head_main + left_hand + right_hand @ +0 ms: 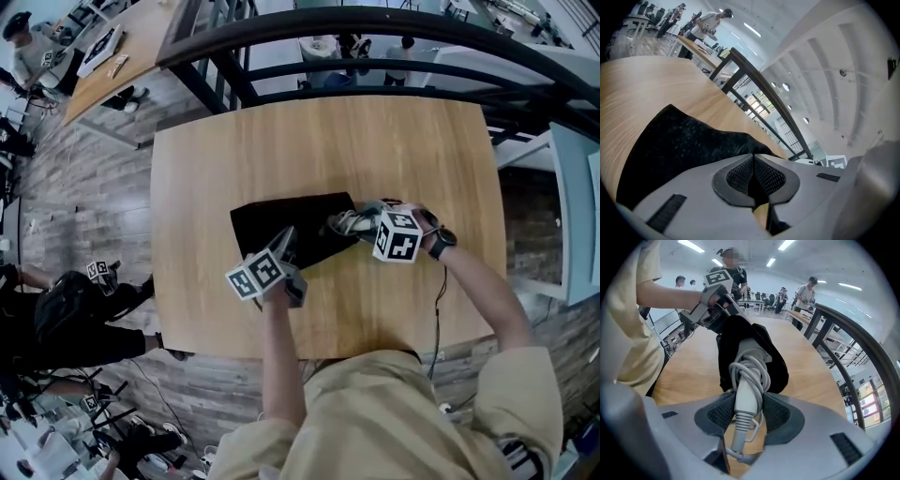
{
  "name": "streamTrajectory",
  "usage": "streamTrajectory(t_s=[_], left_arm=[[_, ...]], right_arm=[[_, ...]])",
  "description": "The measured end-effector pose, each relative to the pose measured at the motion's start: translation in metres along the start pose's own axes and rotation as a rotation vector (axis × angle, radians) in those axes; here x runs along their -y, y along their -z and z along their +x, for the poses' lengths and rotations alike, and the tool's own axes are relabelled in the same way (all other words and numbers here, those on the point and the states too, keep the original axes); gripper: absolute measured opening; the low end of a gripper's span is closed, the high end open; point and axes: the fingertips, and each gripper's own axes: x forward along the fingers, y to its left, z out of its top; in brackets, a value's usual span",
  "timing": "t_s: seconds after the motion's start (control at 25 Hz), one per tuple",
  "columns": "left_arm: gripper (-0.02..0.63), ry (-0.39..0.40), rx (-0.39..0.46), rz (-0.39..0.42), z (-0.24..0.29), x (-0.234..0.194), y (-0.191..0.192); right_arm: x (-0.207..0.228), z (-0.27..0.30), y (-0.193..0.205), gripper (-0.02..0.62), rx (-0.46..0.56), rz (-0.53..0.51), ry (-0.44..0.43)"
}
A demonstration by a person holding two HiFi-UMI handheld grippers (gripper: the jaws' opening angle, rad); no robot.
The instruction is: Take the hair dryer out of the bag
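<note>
Hair dryer (749,380) sticks partway out of the black bag (679,140). The left gripper (753,174) pinches the bag's edge, jaws together; the right gripper (747,416) clamps the dryer's handle (cord looped round it). Beneath both lies the wooden surface (375,150), with a dark railing (375,28) ahead.

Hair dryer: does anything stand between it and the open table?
Only the bag: its black fabric covers the head end of the hair dryer. The cord-wrapped handle is out, in the right gripper. Nothing else visible blocks it.

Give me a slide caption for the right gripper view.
Right gripper holds the corded hair dryer, partly inside the black bag.
</note>
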Motion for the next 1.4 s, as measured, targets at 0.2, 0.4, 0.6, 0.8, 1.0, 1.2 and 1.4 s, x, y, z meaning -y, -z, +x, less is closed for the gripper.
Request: streamTrajectory(t_s=[0.2,0.4,0.6,0.8,1.0,1.2,1.4], left_arm=[[0.02,0.0,-0.008,-0.01,0.0,-0.002,0.001],[0.02,-0.001,-0.016,-0.01,-0.002,-0.007,0.001],[0.02,0.009,-0.023,-0.005,-0.001,-0.007,0.0],[0.02,0.015,-0.037,-0.004,0.004,-0.004,0.005],[0.02,0.014,-0.045,-0.003,0.006,-0.004,0.01],[0.02,0.013,-0.052,0.001,0.008,-0.003,0.013],[0.02,0.004,-0.071,0.015,0.015,-0.004,0.019]], right_arm=[[0.001,-0.022,0.018,0.179,-0.012,0.023,0.01],[-0.001,-0.052,0.031,0.179,0.008,0.078,0.049],[-0.005,-0.075,0.045,0.179,0.062,0.198,0.1],[0.001,-0.091,0.065,0.178,0.132,0.39,0.161],[0.012,-0.095,0.083,0.178,0.23,0.602,0.253],[0.021,-0.087,0.089,0.178,0.353,0.811,0.325],[0.03,-0.06,0.091,0.178,0.405,0.953,0.39]])
